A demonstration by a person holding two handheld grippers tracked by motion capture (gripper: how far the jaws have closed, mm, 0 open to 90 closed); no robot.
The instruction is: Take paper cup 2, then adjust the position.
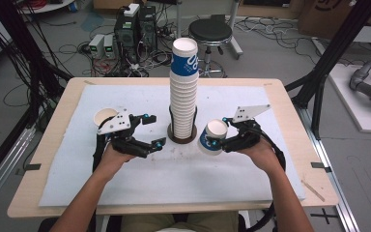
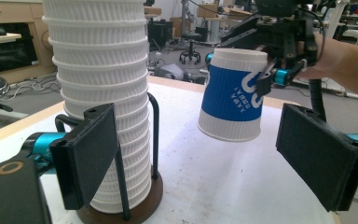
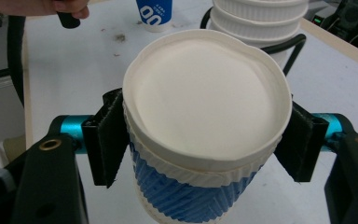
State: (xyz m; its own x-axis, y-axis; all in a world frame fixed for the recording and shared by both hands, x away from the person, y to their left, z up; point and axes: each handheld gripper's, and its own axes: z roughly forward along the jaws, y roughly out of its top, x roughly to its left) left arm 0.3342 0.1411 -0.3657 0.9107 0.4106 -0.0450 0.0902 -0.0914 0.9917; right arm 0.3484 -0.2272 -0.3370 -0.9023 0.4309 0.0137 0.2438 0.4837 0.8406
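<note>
1. At the far left of the white mat point(image 1: 77, 183), a single cup point(image 1: 103, 116) stands upright with its white inside showing, just behind the left gripper point(image 1: 153, 130).
2. The left gripper is held in the person's left hand point(image 1: 112, 157), low over the mat; in the left gripper view its two black jaws stand wide apart with nothing between them, one jaw just in front of the stack and the other off to the right.
3. In the middle of the mat a tall stack of cups point(image 1: 183, 92) rises from a round brown base point(image 1: 181, 139), with thin black rods of the holder running up beside its lower part. The top cup of the stack has a blue sleeve; those below are ribbed and white.
4. To the right of the stack, the right gripper point(image 1: 218, 140) is clamped on a blue-sleeved cup point(image 1: 212, 137), its pads point(image 3: 107, 140) pressing both sides just under the rim.
5. That cup is tilted, held off the mat, near the stack's base but apart from it.
6. The person's right hand point(image 1: 261, 152) grips the tool from the right.
</note>
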